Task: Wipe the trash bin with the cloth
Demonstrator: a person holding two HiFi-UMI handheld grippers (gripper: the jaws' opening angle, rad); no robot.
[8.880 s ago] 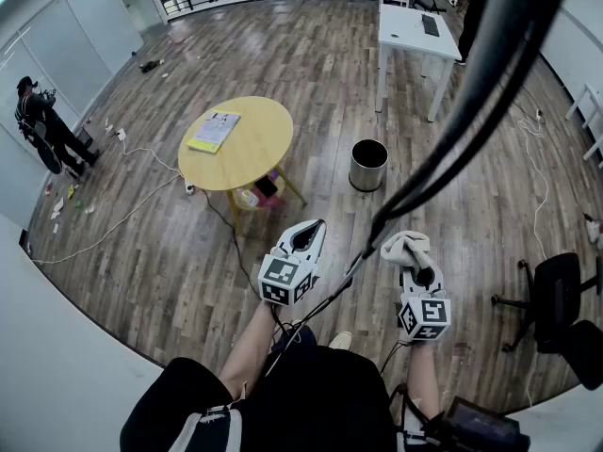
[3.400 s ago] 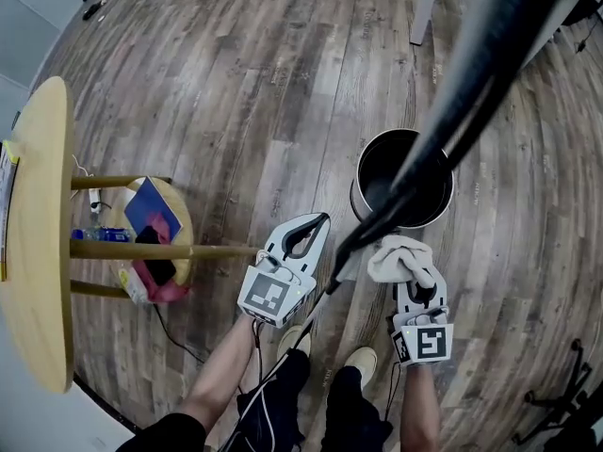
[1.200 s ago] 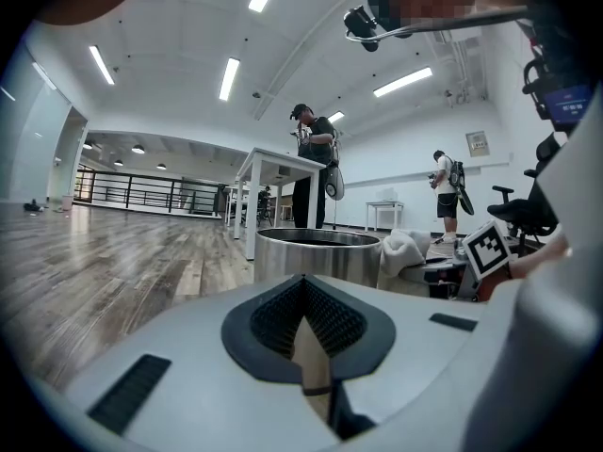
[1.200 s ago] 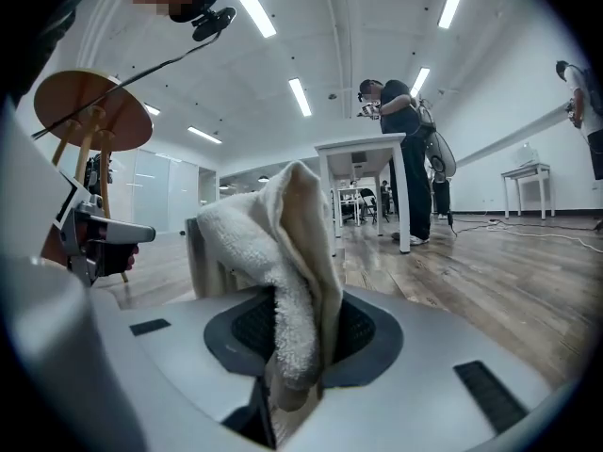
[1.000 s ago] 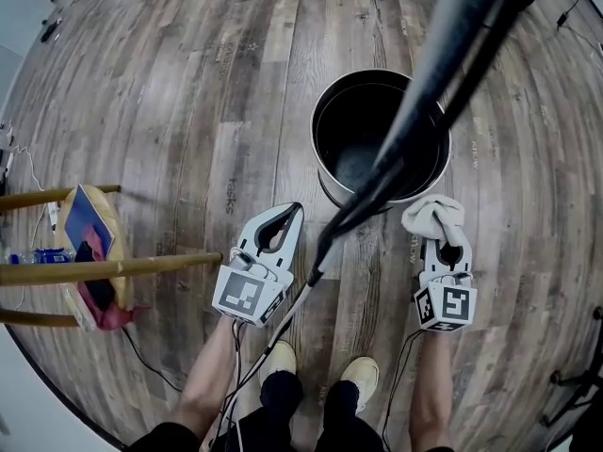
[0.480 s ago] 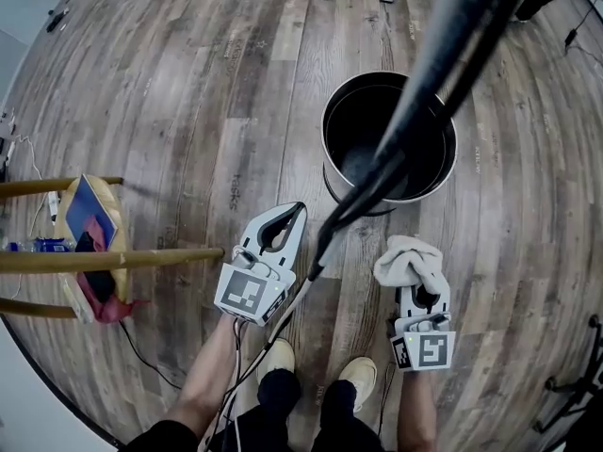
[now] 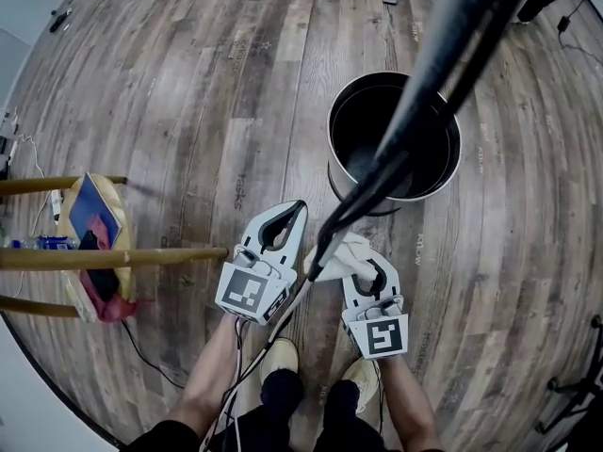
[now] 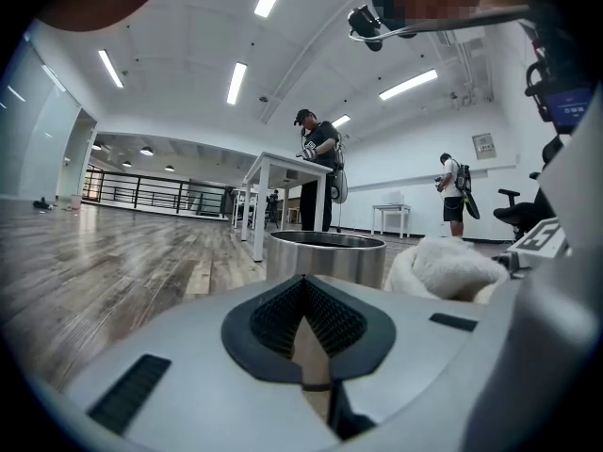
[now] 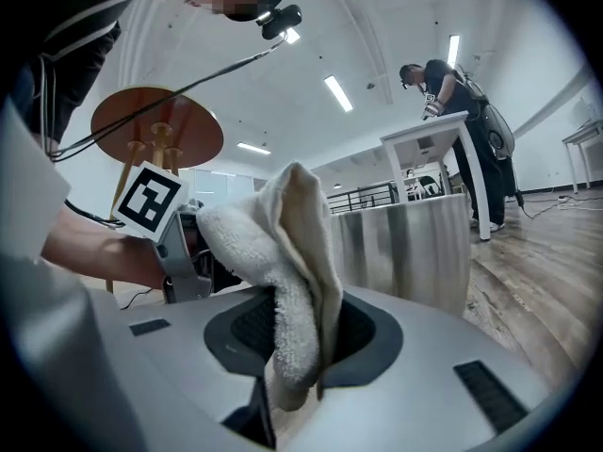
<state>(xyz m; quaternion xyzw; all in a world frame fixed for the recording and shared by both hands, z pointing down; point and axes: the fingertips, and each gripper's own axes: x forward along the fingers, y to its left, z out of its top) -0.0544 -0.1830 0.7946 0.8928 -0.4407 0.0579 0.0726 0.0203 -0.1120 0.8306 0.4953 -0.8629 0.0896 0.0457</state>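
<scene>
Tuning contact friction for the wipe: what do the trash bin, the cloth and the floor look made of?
Trash bin: metal, likely brushed stainless steel; silver wall with vertical streaked reflections, dark inside.
Cloth: off-white terry-like fabric; nubby pile, soft folds.
Floor: wood-look planks with visible grain and seams; real wood or laminate, cannot tell.

Head view: steeply down. Gripper views: low, seemingly near floor (image 7: 236,83); all share trash bin (image 7: 358,125).
</scene>
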